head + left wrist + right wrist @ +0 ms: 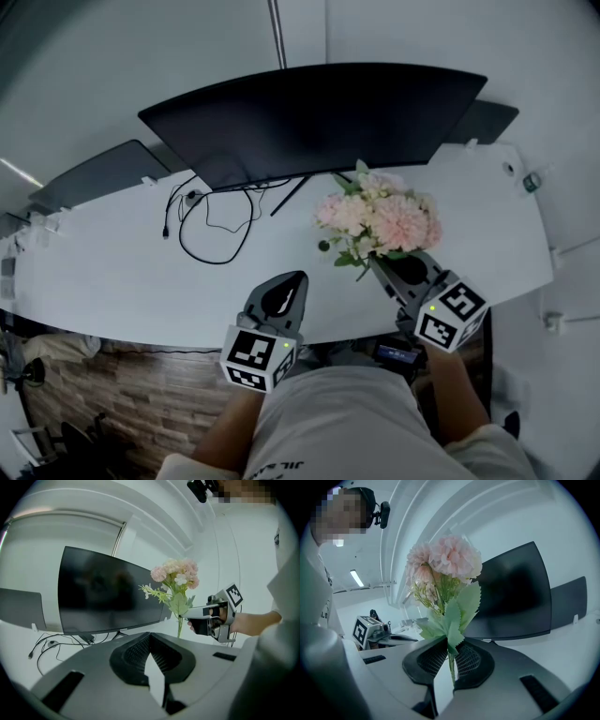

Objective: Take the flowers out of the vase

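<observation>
**Head view, with both gripper views: bouquet held by its stems, no vase in sight**

The right gripper (386, 269) holds the flowers (377, 221) above the near right part of the white desk (112, 272), in front of the curved monitor (309, 117). In the right gripper view its jaws stand narrow, pressed on the thin green stems (451, 670). The pink heads and serrated leaves rise above the pads. Gripping low on the stems, rather than on the blooms, probably keeps the petals from being crushed and the bunch upright.

The left gripper view shows the stem ends (179, 629) hanging free below the right gripper (184, 616). No vase appears in any view, so the flowers seem already lifted out, though where the vase stands cannot be told.

The left gripper (287, 284) is closed tight on nothing. It hovers at the desk's front edge, well apart from the bouquet, and takes no part in the hold. Loose cables (211, 225) lie under the monitor, clear of both tools.
</observation>
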{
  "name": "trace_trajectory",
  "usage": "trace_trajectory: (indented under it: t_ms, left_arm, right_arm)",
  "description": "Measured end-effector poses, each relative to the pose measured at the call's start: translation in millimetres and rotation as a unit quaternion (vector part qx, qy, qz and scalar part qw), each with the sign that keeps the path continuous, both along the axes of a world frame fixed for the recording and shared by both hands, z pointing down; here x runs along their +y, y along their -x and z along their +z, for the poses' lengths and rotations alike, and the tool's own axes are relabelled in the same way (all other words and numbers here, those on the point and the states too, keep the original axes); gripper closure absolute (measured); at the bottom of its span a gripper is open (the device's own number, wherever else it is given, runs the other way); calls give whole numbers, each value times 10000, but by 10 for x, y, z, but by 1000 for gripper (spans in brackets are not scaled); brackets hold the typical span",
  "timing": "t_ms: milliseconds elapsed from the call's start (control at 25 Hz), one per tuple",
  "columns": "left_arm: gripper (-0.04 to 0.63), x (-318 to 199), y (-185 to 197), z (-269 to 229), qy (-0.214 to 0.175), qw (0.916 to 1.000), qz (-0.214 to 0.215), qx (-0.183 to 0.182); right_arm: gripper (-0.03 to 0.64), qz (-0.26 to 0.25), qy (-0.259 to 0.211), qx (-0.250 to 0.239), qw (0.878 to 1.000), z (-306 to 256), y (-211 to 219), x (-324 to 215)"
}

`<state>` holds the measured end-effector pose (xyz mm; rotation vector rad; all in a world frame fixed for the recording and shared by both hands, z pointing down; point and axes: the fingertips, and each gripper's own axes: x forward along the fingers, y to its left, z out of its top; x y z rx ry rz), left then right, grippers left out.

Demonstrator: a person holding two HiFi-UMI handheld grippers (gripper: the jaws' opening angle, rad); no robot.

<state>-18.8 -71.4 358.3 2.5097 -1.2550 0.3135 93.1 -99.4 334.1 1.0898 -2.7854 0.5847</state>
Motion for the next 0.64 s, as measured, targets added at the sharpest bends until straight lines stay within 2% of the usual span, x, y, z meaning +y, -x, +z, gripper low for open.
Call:
trace_trajectory:
  t_ms: [640]
  left_arm:
    - [592, 27, -98, -63, -18, 9998, 208, 32]
  right_arm:
    - [558, 11, -44, -42, 10000, -52, 4, 1]
